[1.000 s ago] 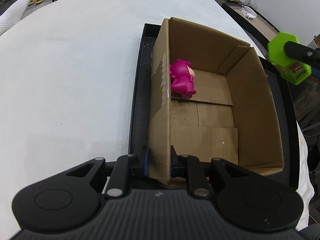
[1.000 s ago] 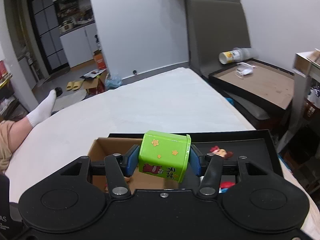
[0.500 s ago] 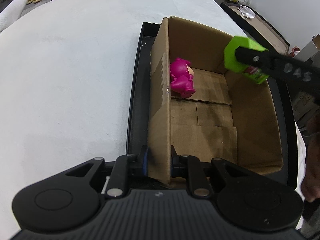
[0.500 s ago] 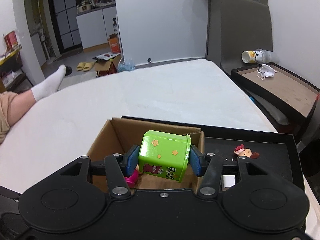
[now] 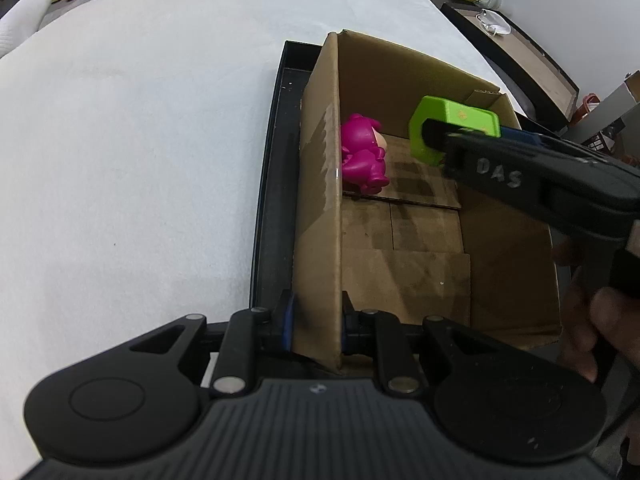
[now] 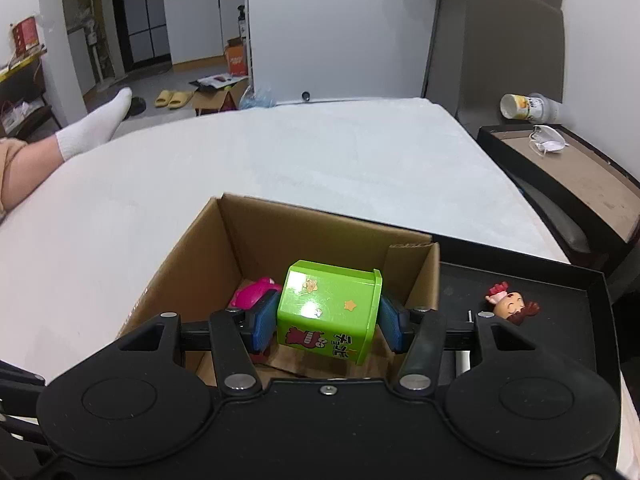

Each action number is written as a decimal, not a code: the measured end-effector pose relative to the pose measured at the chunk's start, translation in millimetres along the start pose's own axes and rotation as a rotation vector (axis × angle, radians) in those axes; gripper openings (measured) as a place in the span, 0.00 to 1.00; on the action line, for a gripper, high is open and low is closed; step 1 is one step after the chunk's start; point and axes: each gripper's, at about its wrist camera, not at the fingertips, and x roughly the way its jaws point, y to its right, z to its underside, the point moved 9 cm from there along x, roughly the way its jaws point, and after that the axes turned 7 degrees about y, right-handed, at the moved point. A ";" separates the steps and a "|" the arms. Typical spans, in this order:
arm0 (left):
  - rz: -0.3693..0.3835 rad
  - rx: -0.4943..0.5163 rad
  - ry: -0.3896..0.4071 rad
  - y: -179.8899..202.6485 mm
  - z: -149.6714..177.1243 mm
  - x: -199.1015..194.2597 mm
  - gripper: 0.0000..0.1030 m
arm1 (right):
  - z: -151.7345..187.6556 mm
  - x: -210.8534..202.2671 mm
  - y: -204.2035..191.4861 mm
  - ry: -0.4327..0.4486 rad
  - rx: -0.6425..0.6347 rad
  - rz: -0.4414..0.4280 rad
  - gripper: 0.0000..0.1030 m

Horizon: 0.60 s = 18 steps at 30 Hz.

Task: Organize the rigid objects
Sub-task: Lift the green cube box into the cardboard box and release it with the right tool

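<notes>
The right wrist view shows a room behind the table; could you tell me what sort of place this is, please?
Probably a lived-in home rather than a lab: white kitchen cabinets stand in the background, yellow slippers lie on the floor, and someone's socked foot rests beside the white table.

Lime-green hexagonal plastic tub (image 6: 330, 312), tilted, clamped mid-air inside brown open-topped cardboard box (image 5: 404, 80); magenta plastic pig figurine (image 5: 362, 159) lying on box floor.

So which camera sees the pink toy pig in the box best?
The left wrist view: the pink plastic pig lies in full sight against the brown cardboard box's wall. In the right wrist view only its top peeks out behind the right gripper's finger and the green plastic tub.
</notes>
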 end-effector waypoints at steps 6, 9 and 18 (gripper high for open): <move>-0.006 0.013 -0.019 5.2 0.5 -4.2 0.20 | 11.5 12.8 -5.2 -0.044 -0.041 0.011 0.51; -0.008 0.002 -0.023 5.8 0.7 -7.7 0.21 | 14.4 12.2 -4.6 -0.050 -0.042 0.005 0.52; -0.027 -0.010 0.011 2.4 -6.4 -21.8 0.21 | -1.6 -11.3 6.5 -0.006 0.036 -0.031 0.53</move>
